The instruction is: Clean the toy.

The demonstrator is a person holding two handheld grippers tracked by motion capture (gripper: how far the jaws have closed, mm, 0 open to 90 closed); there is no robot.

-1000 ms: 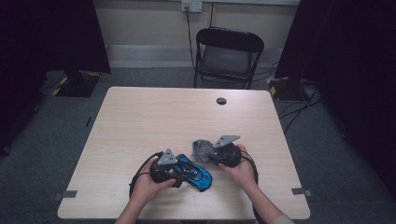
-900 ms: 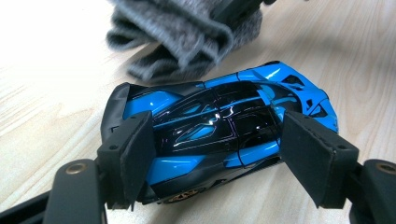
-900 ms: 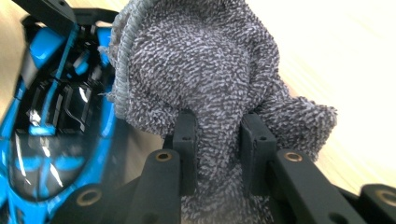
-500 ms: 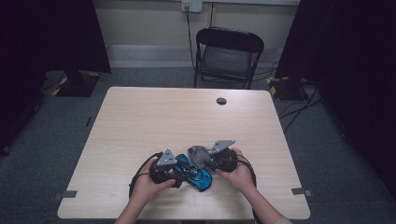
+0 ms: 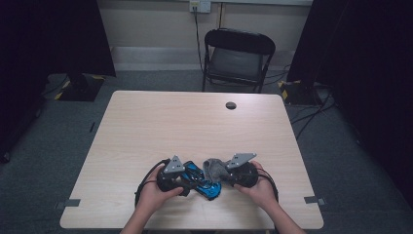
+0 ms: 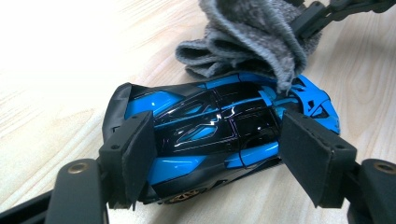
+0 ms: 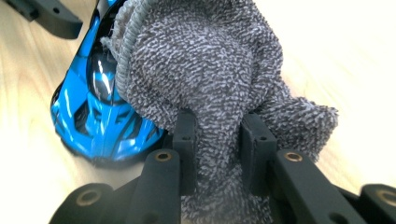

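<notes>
A blue and black toy car [image 5: 208, 186] lies on the wooden table [image 5: 195, 126] near its front edge. My left gripper [image 5: 191, 181] is shut on the car [image 6: 210, 135], with its pads [image 6: 137, 154] pressing on opposite sides. My right gripper [image 5: 223, 174] is shut on a bunched grey cloth [image 5: 213, 168]. In the right gripper view the cloth [image 7: 205, 70] bulges out of the gripper [image 7: 219, 149] and lies over the car [image 7: 100, 121]. In the left gripper view the cloth [image 6: 252, 37] touches the car's far end.
A small black round cap [image 5: 231, 105] sits in the table near the far edge. A black folding chair [image 5: 238, 56] stands beyond the table. Cables trail from both grippers toward the front edge.
My right gripper has carried the cloth nearer the front edge and down onto the car. The left gripper and the car have stayed put.
</notes>
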